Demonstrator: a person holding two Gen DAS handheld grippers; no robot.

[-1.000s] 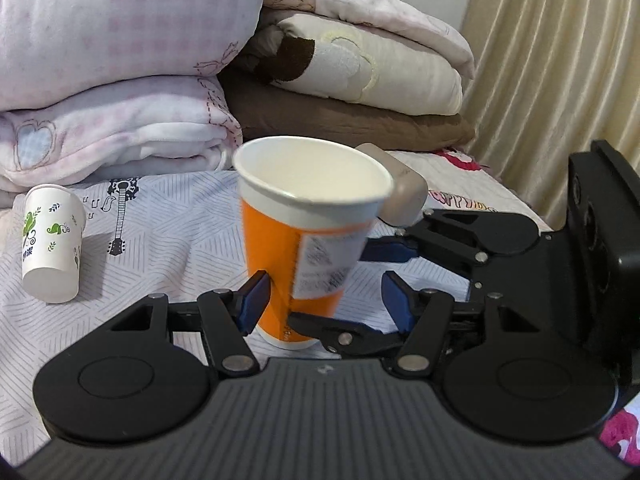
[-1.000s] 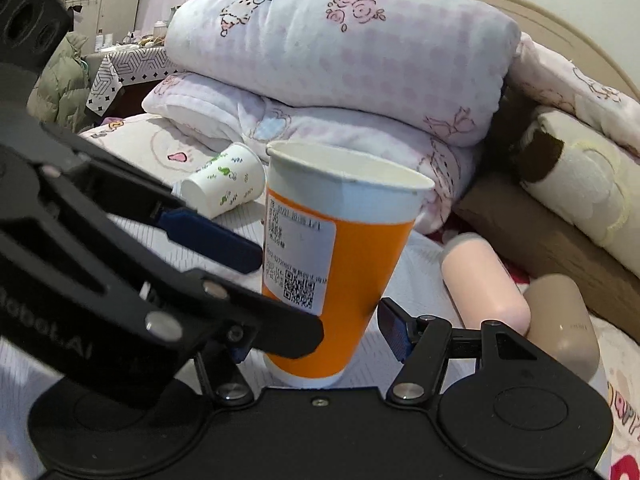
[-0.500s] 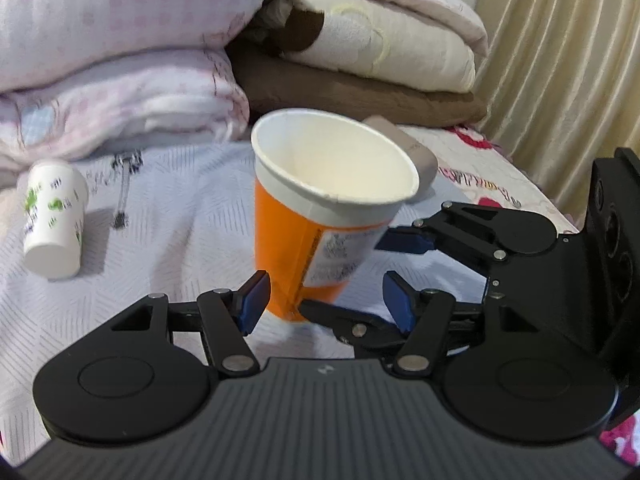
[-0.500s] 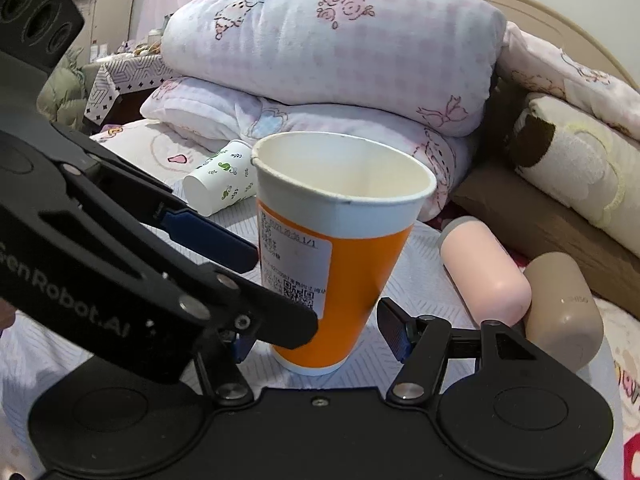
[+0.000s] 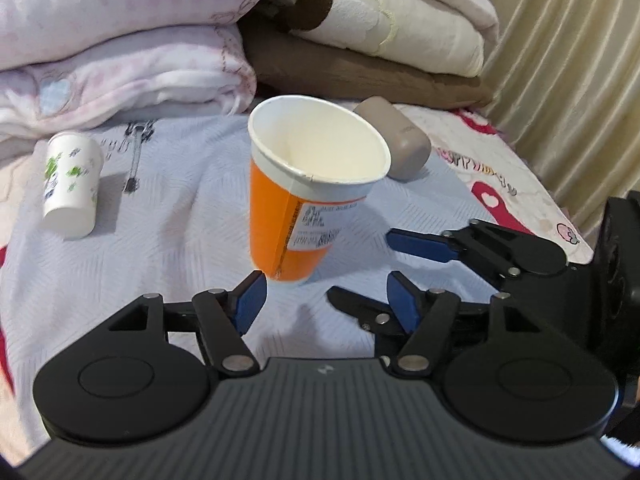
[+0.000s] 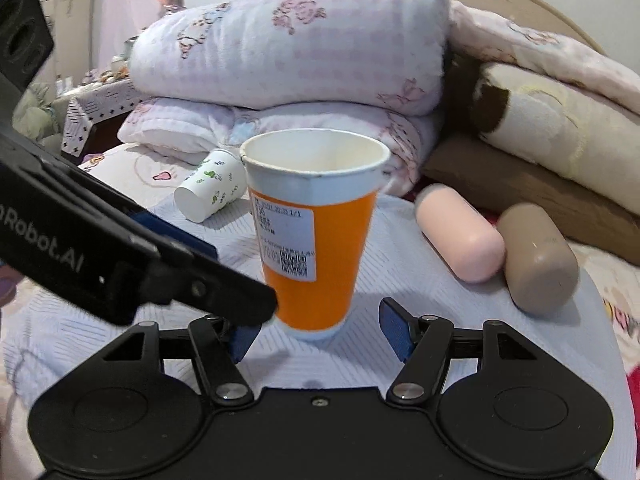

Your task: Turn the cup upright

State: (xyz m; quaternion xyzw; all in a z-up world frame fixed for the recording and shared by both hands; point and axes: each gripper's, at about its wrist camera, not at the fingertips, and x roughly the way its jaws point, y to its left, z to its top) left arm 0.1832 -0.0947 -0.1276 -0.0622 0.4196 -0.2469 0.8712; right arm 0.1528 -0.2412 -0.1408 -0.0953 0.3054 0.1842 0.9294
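An orange paper cup (image 5: 288, 224) with a white rim and a printed label stands mouth-up on the pale bedsheet; it also shows in the right wrist view (image 6: 316, 248). My left gripper (image 5: 326, 304) is open, its blue pads just short of the cup's base, touching nothing. My right gripper (image 6: 316, 332) is open, its pads either side of the cup's base and apart from it. The right gripper's fingers also show at the right of the left wrist view (image 5: 424, 246). The left gripper crosses the left of the right wrist view (image 6: 132, 256).
A small white cup with green print (image 5: 72, 184) stands upside down at the left. A pink bottle (image 6: 460, 236) and a taupe bottle (image 6: 540, 260) lie on the bed to the right. Folded quilts (image 6: 288, 64) pile behind. A curtain (image 5: 568, 72) hangs at the right.
Both grippers have drawn back from the orange cup, which stays mouth-up on the sheet. The left gripper view now looks down on it from higher.
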